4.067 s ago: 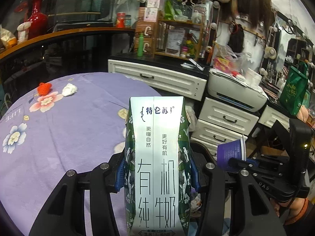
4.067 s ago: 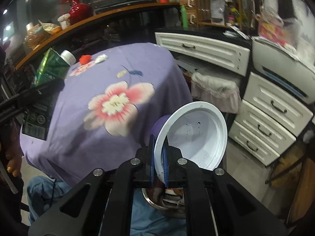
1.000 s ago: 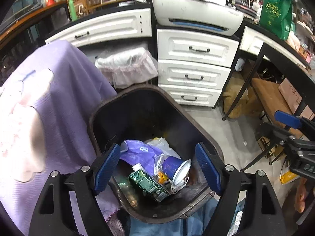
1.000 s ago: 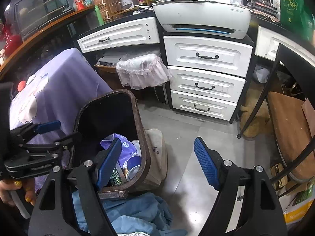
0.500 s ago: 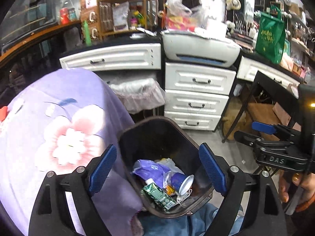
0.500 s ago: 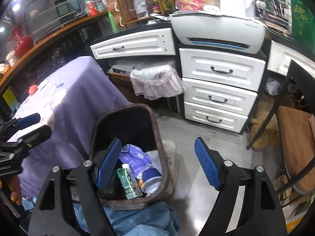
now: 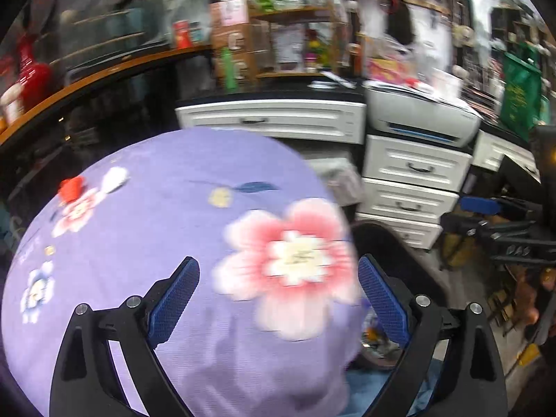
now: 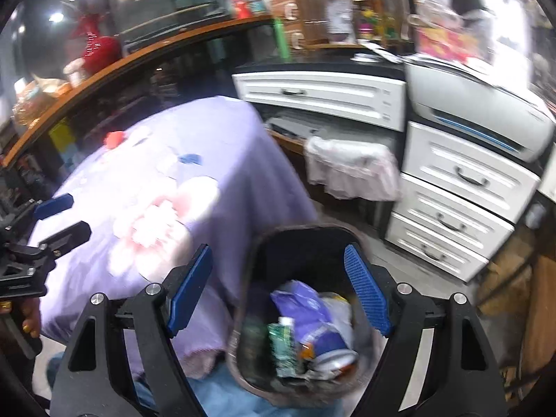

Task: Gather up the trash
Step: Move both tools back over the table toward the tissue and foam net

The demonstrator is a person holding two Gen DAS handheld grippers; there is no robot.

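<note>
Presently we list two tools, both empty. Left tool [image 7: 278,293]: black frame, blue ribbed pads, jaws spread wide and just lately opening further, nothing between them; it hangs over the round table under a lilac cloth printed with pink and white flowers [image 7: 146,243]. Right tool [image 8: 278,290]: same build, jaws spread, nothing gripped; it points down over the dark oval plastic waste bin [image 8: 299,239], which stands on the floor just beside the table's draped edge.

Bin contents, as we see them from the right wrist view:
- one green milk carton with a white cap [image 8: 283,342], lying tilted;
- one purple paper cup with a white rim [image 8: 330,345], on its side, touching the carton;
- one crumpled purple wrapper [image 8: 302,300] behind them;
- pale crumpled plastic [image 8: 342,312] beside the wrapper.

On the table's far side we note one small red crumpled item [image 7: 71,185] and one small white crumpled item [image 7: 114,178], close together.

Beyond: white drawer units with dark handles [image 8: 462,187], a grey-white printer [image 8: 486,118] on top, a curved wooden shelf [image 8: 139,59] carrying a red vase [image 8: 99,48]. Blue fabric [image 8: 226,396] lies below the bin.
</note>
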